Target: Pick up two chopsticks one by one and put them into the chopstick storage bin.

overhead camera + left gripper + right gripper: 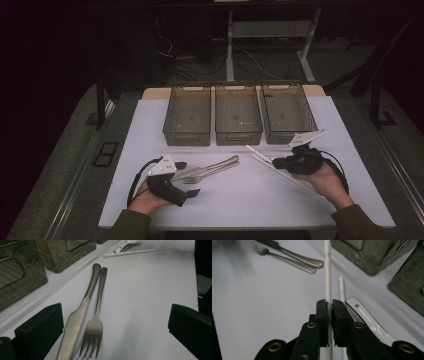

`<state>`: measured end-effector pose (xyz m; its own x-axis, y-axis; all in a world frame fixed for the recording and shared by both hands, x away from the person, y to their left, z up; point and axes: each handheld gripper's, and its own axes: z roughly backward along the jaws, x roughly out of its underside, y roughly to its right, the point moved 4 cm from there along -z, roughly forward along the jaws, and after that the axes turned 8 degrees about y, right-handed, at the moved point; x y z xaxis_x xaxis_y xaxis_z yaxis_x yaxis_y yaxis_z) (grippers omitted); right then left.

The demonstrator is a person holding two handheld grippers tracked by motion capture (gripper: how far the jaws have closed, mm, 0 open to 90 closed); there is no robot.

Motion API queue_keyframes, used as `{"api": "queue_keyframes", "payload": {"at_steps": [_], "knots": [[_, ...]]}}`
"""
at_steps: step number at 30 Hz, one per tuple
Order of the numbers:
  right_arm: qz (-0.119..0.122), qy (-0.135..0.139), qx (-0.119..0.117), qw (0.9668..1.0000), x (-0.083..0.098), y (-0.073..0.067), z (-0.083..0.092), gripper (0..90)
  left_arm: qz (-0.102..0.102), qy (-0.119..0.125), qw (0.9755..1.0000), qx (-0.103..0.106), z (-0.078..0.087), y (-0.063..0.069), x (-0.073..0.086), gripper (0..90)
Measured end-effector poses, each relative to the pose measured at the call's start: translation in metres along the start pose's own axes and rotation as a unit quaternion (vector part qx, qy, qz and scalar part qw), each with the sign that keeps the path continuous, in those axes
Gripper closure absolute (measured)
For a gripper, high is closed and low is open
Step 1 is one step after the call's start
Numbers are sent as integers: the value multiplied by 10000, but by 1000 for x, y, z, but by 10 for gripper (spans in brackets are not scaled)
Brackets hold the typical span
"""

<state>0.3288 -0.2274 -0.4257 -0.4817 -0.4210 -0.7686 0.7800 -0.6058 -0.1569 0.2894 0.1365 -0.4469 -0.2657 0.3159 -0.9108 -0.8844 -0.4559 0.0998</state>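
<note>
— Right gripper [329, 305] has its jaws clamped together on the white chopstick [327, 270], gripping it partway along the shaft, with a long stretch reaching ahead toward the fork and knife. How will it handle?

— Light and stiff, I'd judge, but smooth and thin, so it could swivel or slip between the pads. Holding nearer the middle would balance it better.

— Where does it lie?

— Toward the right side of the tabletop [240, 200], in front of the three bins [238, 120]. A second chopstick [341, 288] and a white spoon [365, 315] lie just beside it. I can't quite tell whether the far tip is off the surface.

— And the left gripper [112, 325]?

— Jaws wide apart, hovering near the front left edge with the knife [80, 315] and fork [96, 322] between them, touching neither. Those are heavier and slick; the handles look the safest hold.
</note>
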Motion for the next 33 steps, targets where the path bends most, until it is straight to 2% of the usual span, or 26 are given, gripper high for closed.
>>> {"api": "queue_keyframes", "payload": {"at_steps": [12, 18, 23, 33], "knots": [[-83, 242, -64, 9997, -30, 3, -10, 841, 25, 22, 10000, 1, 0, 1, 0, 0], [-69, 274, -104, 9995, -41, 2, -17, 841, -26, -5, 10000, 17, -1, 3, -1, 0], [-121, 320, -107, 9994, -50, 2, -23, 840, 28, 17, 10000, 9, -2, 3, -1, 0], [-180, 289, -25, 9994, -71, 2, -42, 840, 22, 46, 10000, -16, 0, 2, -1, 0]]}}
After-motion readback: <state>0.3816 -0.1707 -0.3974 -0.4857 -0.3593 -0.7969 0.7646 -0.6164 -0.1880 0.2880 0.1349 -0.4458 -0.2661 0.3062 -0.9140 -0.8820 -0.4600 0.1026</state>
